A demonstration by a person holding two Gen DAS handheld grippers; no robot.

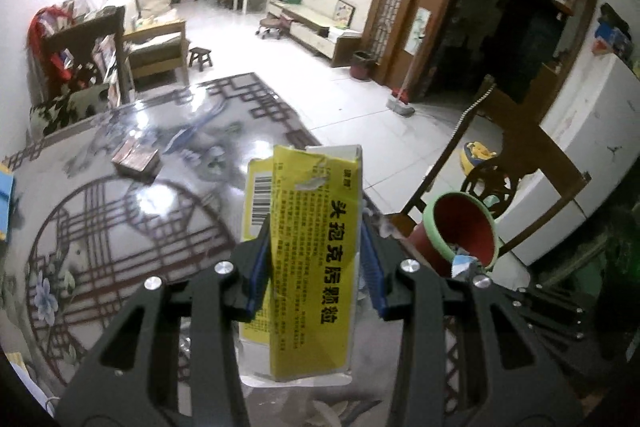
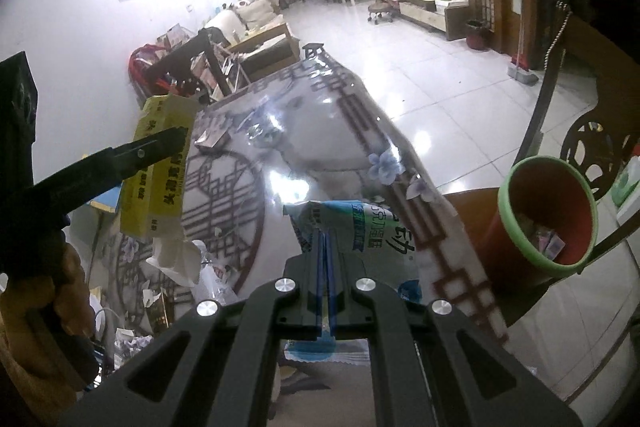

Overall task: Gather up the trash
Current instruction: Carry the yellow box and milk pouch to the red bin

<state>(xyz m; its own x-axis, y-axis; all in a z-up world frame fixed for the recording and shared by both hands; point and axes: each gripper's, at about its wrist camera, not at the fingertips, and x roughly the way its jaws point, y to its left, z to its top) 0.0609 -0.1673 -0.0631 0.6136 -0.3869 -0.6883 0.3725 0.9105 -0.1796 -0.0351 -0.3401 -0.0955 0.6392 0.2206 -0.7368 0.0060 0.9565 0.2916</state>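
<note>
So the left gripper (image 1: 316, 259) has its fingers (image 1: 258, 267) clamped on a yellow box (image 1: 308, 247), one blue pad on each side. It's a flattened carton, bright yellow with big black characters down one face, small print next to them and a barcode on the panel by the left finger; the top end past the fingertips is torn open and ragged, with white card showing. The right gripper (image 2: 326, 267) is clenched tight on a crumpled plastic wrapper (image 2: 356, 227), whitish with blue and green print, bunched up and sticking out ahead of the fingertips and off to their right. Both pieces hang above the bench (image 1: 120, 227), a glossy top with a brown lattice and flower pattern. Off to the right of both sets of fingers sits the red bin (image 2: 548, 215) with a green rim, a few scraps already at the bottom. More paper litter (image 2: 176, 259) lies on the bench below the yellow box in the right view.
</note>
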